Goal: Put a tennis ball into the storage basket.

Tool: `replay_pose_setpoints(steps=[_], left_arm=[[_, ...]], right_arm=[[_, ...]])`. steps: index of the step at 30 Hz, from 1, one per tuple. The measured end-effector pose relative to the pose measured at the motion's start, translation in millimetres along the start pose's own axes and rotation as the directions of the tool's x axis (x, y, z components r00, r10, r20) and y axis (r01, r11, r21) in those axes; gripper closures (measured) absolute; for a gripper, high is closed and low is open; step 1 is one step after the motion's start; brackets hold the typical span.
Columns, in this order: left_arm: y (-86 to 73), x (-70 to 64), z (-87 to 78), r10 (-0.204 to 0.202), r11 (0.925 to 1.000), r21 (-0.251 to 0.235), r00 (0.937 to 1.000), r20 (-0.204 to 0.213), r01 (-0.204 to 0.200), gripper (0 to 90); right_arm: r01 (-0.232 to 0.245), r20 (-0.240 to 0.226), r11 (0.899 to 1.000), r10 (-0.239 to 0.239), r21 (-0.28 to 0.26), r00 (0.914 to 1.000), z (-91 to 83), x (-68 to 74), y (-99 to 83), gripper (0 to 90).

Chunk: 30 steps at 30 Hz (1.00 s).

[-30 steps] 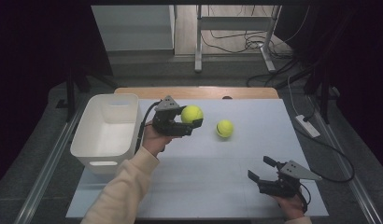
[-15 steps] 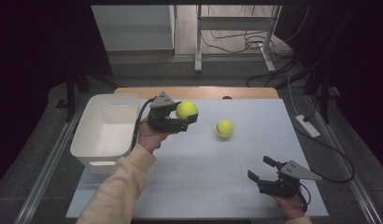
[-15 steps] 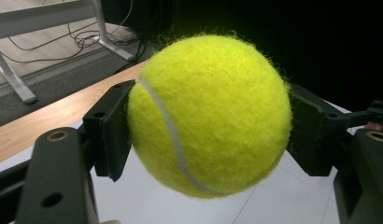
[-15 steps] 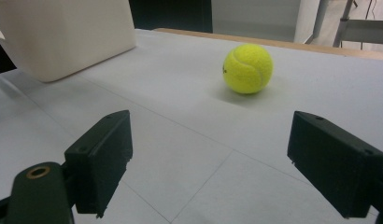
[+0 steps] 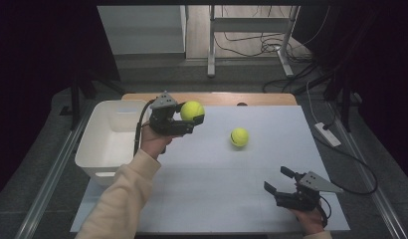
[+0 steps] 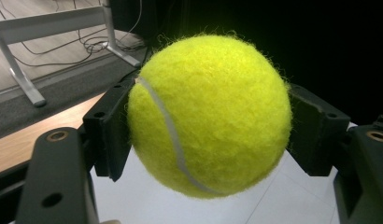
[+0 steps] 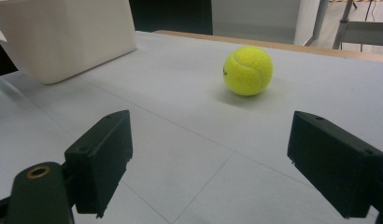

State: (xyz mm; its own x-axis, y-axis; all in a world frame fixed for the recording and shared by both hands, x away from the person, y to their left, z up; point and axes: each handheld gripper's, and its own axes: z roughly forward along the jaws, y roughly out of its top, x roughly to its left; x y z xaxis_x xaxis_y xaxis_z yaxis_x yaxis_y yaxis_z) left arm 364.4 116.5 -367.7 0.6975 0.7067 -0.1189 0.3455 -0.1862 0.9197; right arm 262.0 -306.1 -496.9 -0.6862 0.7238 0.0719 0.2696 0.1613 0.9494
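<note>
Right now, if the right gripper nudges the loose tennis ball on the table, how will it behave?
The loose tennis ball is round on a flat table, so it will likely roll. Its fuzzy felt probably grips well: the left gripper holds the held ball by its sides alone.

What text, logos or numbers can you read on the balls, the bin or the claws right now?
No text can be read.
Loose tennis ball: a small dark mark on its left side, too blurred to read.
Held tennis ball in the left claw: only a white seam.
White bin: no label visible.
</note>
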Motion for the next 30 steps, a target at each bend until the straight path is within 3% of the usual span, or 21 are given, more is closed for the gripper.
replay_pose_setpoints(steps=[30], left_arm=[[7.7,24.2,-27.5,-0.039,0.9991,-0.019,0.9966,-0.072,0.037,26.5]], right_arm=[[0.001,0.002,1.000,-0.001,0.018,1.0000,1.2,-0.8,-1.6,14.2]])
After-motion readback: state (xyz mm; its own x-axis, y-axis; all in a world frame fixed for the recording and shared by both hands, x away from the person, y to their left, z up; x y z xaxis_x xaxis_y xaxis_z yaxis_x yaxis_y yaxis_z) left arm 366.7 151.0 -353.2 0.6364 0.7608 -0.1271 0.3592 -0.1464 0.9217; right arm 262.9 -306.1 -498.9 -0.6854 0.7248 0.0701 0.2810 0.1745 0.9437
